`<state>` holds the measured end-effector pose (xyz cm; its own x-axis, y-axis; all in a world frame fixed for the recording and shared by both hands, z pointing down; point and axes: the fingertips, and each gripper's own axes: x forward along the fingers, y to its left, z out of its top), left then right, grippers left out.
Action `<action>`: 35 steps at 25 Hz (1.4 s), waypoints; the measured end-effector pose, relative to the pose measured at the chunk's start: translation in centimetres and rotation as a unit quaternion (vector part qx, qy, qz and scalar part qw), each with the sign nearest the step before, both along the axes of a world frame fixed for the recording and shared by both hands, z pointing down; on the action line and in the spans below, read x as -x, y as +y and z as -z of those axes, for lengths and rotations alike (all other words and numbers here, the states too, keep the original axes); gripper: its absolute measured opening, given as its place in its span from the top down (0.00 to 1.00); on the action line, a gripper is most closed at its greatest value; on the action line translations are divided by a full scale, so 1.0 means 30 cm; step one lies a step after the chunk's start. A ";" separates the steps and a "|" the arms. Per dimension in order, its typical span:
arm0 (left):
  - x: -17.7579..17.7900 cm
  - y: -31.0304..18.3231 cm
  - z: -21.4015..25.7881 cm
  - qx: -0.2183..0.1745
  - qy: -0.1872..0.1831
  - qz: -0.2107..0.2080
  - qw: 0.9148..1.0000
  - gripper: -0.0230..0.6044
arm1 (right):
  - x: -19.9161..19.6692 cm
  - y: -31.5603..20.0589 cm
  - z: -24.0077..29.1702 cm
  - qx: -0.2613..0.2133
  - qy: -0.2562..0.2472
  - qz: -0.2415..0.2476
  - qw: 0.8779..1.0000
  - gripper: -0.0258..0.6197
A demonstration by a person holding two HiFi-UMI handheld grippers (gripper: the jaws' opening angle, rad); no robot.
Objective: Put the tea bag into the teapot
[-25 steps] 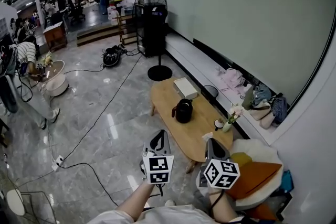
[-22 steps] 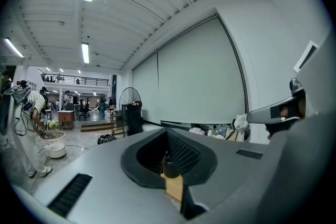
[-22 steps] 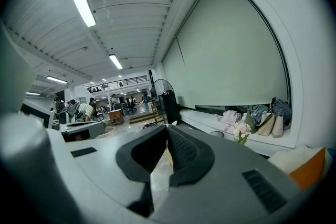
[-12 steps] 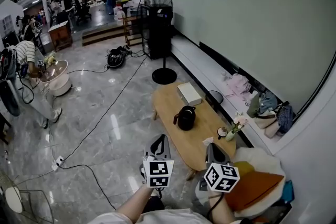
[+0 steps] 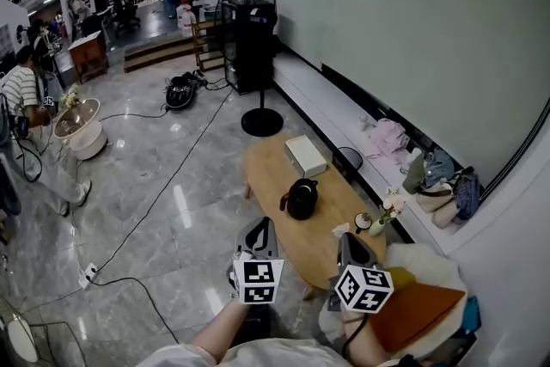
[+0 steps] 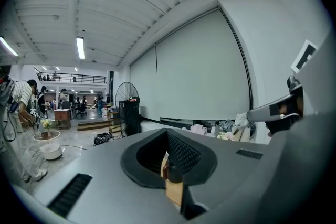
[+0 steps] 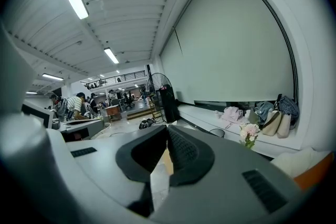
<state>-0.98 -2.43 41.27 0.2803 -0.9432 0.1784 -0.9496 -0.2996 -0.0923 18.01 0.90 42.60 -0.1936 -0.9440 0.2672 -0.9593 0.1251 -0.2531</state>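
Observation:
A black teapot (image 5: 301, 198) stands in the middle of an oval wooden coffee table (image 5: 275, 172), seen in the head view. A small white item (image 5: 341, 229) lies at the table's near end; it is too small to tell whether it is the tea bag. My left gripper (image 5: 258, 233) hangs over the floor just short of the table, and my right gripper (image 5: 348, 244) hangs over the table's near end. In the left gripper view the left gripper (image 6: 167, 136) has its jaws together on nothing. The right gripper (image 7: 167, 134) looks the same.
On the table there are also a white box (image 5: 306, 155), a small cup (image 5: 363, 222) and a flower vase (image 5: 384, 213). A standing fan (image 5: 249, 21) is beyond it. Cables (image 5: 163, 185) cross the floor. An orange cushion (image 5: 421, 305) lies at the right. A person (image 5: 17, 99) stands far left.
The view has shifted a little and the table sits slightly nearer. Both grippers hold about the same place, shut. The person at the far left has moved.

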 end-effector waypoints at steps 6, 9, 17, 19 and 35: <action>-0.015 -0.178 -0.007 0.000 0.014 -0.016 1.000 0.96 | -0.016 -0.152 0.010 -0.001 0.013 -0.014 1.000 0.90; -0.002 -0.267 0.000 -0.001 0.028 -0.017 0.999 0.96 | -0.007 -0.232 0.033 -0.001 0.027 -0.017 1.000 0.90; 0.044 -0.512 0.016 0.001 0.044 -0.023 0.999 0.96 | 0.049 -0.471 0.063 -0.001 0.034 -0.021 0.999 0.90; 0.052 -0.573 0.016 0.001 0.041 -0.026 0.999 0.96 | 0.058 -0.526 0.060 0.000 0.035 -0.025 0.999 0.90; 0.044 -0.915 -0.075 0.022 0.012 -0.069 0.997 0.96 | 0.081 -0.841 -0.055 0.036 0.032 -0.060 0.997 0.90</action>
<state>-2.30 -29.88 43.53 0.4109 -0.8868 0.2114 -0.9010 -0.4304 -0.0542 15.57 -24.32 44.25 -0.0607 -0.9375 0.3425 -0.9806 -0.0080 -0.1957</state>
